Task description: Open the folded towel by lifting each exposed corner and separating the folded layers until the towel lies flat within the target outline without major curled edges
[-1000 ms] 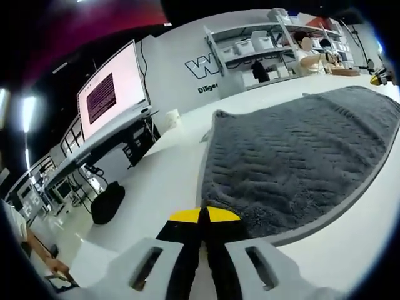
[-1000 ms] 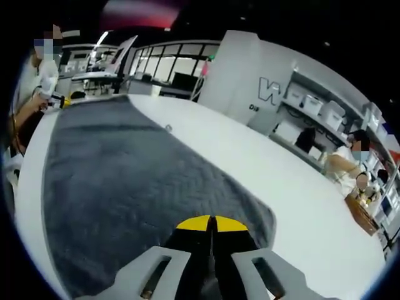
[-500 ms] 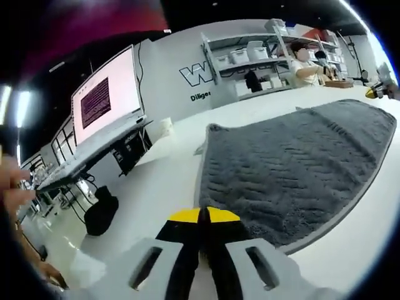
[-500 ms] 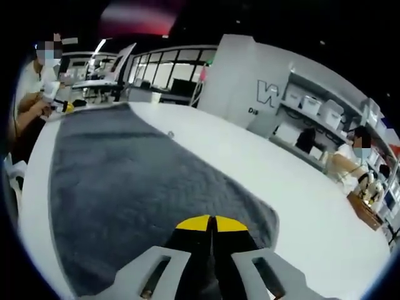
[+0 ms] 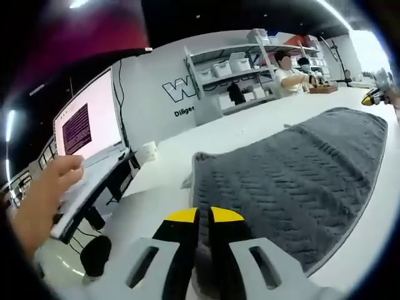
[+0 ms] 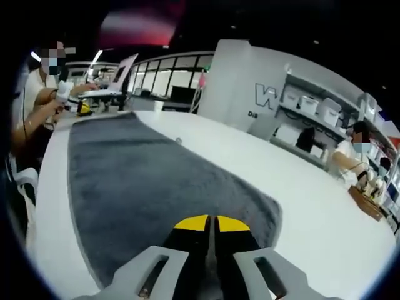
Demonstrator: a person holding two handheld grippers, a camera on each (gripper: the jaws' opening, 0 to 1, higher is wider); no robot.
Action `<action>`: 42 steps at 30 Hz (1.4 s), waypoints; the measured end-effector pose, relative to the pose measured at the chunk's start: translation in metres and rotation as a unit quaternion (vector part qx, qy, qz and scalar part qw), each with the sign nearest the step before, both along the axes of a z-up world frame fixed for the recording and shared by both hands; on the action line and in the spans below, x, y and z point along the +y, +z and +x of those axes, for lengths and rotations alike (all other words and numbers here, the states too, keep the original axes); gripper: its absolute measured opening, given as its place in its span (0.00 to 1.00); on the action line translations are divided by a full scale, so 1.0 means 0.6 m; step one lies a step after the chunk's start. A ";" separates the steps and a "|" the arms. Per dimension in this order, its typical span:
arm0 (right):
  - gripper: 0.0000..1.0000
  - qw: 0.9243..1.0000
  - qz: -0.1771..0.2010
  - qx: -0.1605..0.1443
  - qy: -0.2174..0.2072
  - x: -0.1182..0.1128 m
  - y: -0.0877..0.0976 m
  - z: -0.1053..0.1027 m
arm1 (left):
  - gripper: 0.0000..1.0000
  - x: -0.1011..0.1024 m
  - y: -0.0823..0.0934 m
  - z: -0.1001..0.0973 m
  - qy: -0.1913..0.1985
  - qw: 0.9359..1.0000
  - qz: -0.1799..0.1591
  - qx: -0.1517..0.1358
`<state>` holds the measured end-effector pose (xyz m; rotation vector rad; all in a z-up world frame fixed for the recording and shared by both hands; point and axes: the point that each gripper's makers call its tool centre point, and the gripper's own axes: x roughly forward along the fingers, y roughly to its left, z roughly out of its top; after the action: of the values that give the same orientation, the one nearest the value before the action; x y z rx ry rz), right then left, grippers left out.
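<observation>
Left gripper view: left tool (image 5: 203, 215) shows only a slim gap, seemingly pinching the near edge of the grey towel (image 5: 300, 172) spread on the white worktop (image 5: 156, 203). Right gripper view: right tool (image 6: 211, 223) nearly closed over the towel (image 6: 144, 187), grip unclear.

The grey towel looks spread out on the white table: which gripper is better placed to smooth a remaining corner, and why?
Probably the left gripper. Its jaws sit at the towel edge, with a slightly raised corner close ahead. The right gripper rests over flat towel. Both jaws look nearly shut.
</observation>
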<state>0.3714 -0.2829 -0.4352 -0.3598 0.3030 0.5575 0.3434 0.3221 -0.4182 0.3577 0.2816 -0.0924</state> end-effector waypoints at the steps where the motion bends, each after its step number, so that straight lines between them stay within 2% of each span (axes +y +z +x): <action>1: 0.00 1.000 0.001 0.000 0.000 -0.001 0.002 -0.005 | 0.05 -0.002 0.003 0.003 -0.003 1.000 0.002 0.000; 16: 0.00 1.000 0.007 -0.013 -0.005 -0.004 0.025 -0.047 | 0.04 -0.027 0.047 0.084 -0.055 0.998 0.027 -0.012; 30: 0.00 1.000 0.013 -0.013 -0.013 -0.005 0.027 -0.071 | 0.04 -0.048 0.044 0.172 -0.095 0.994 0.051 0.002; 42: 0.00 1.000 0.008 -0.006 -0.017 -0.006 0.021 -0.078 | 0.04 -0.050 0.038 0.219 -0.099 0.994 0.053 0.007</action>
<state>0.3243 -0.2865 -0.4228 -0.3415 0.2932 0.5234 0.4746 0.2921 -0.3956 0.4906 0.2647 -0.2764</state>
